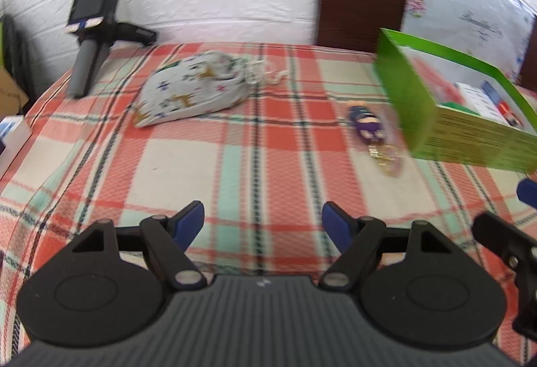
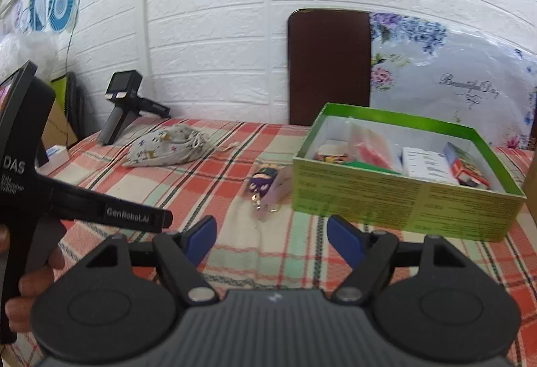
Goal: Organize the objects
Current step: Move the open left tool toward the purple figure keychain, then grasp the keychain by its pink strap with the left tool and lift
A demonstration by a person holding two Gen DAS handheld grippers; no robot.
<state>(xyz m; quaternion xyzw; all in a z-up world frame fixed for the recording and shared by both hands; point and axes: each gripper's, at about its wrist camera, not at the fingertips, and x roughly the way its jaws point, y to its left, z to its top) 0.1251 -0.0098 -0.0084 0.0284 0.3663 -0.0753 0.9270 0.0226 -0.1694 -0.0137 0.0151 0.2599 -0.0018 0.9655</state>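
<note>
The drawstring pouch (image 1: 191,88) lies ahead and left of the left gripper (image 1: 262,224), whose fingers stand wide and empty. It looks soft and light; pinching its bunched neck seems safest. The keychain (image 2: 263,189), small and probably slippery, lies beyond the right gripper (image 2: 272,238), likewise wide and empty, beside the green box (image 2: 402,199) on the bed (image 1: 235,165).

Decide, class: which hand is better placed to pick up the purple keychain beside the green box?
Probably right. Its open tool faces the keychain almost straight ahead; from the left tool, also open, it lies off to the right.
</note>
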